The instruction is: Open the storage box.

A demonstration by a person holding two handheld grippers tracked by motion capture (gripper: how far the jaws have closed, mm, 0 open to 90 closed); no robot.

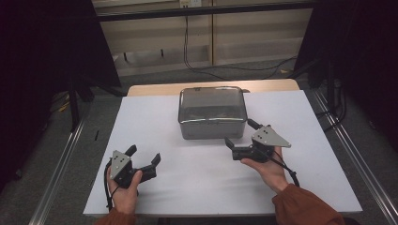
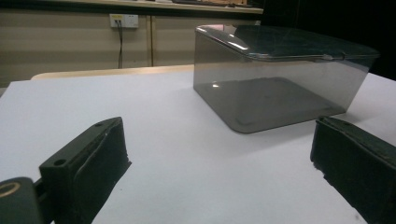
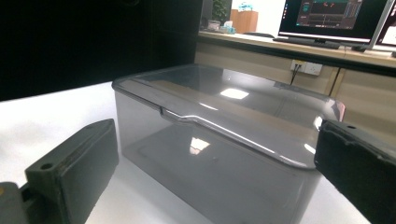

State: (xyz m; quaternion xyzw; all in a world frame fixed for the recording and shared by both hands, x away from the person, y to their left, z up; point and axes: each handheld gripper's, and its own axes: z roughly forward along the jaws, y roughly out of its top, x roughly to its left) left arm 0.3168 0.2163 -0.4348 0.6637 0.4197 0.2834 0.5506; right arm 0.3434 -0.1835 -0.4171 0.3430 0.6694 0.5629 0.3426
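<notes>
While the box (image 1: 212,112) sits lid-closed at the far centre of the white table (image 1: 187,178), both grippers are released and hold nothing. The right gripper (image 1: 238,138), jaws spread, is just beside the box's near right corner, apart from it. The left gripper (image 1: 143,156), jaws spread, is at the near left, well apart from the box. In the right gripper view, the box (image 3: 219,154) is close ahead.
</notes>
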